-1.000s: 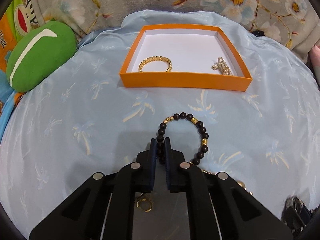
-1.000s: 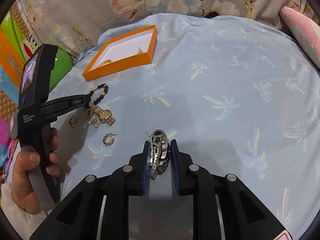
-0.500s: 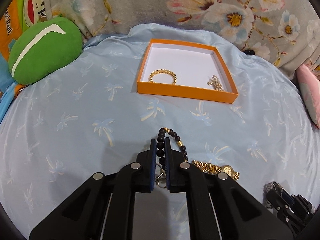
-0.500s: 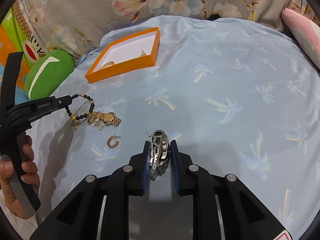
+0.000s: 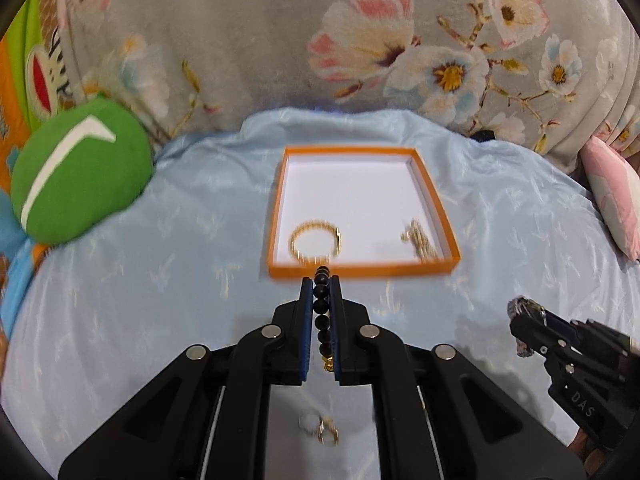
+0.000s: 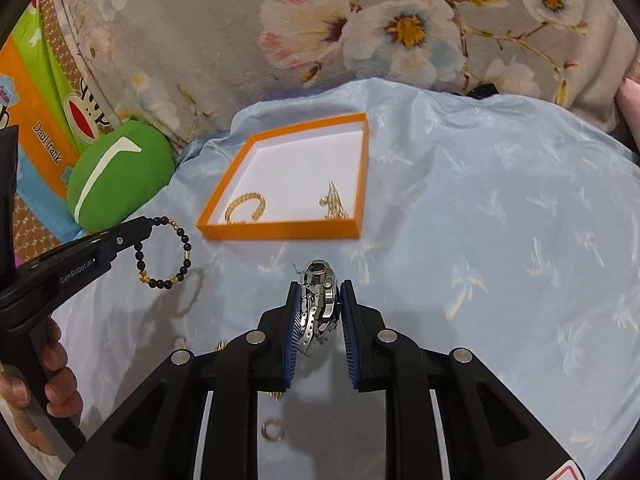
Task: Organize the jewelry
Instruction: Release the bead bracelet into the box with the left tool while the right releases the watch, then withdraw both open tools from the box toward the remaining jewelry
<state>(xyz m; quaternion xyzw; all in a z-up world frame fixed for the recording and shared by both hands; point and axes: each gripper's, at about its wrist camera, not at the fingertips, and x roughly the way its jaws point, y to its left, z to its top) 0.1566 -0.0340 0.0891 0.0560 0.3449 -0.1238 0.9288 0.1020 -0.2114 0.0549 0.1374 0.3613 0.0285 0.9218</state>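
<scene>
Jewelry is partly sorted: inside the orange box point(image 5: 362, 270) a gold bracelet point(image 5: 316, 240) lies at the near left and a pale gold chain piece point(image 5: 418, 238) at the near right, on its white floor. The box sits on the blue palm-print bedspread point(image 5: 160, 280), toward the floral blanket point(image 5: 360, 40) and beside the green cushion point(image 5: 80, 176).

Two more pieces are in the air. My left gripper point(image 5: 321, 284) has its fingers pressed on the black bead bracelet point(image 6: 170, 248), which hangs as a loop off the tips, just short of the box's near wall. My right gripper point(image 6: 320, 300) has its fingers pinching the silver watch point(image 6: 318, 300), folded up between the blue pads, also in front of the box and not yet over it.

Left on the bedspread, below my grippers, I can see a gold hoop earring point(image 6: 273, 430) and a small ring cluster point(image 5: 320, 432); other bits near them are too hidden to name. By my reckoning the job is about halfway: two in, two carried, several small pieces to fetch.
</scene>
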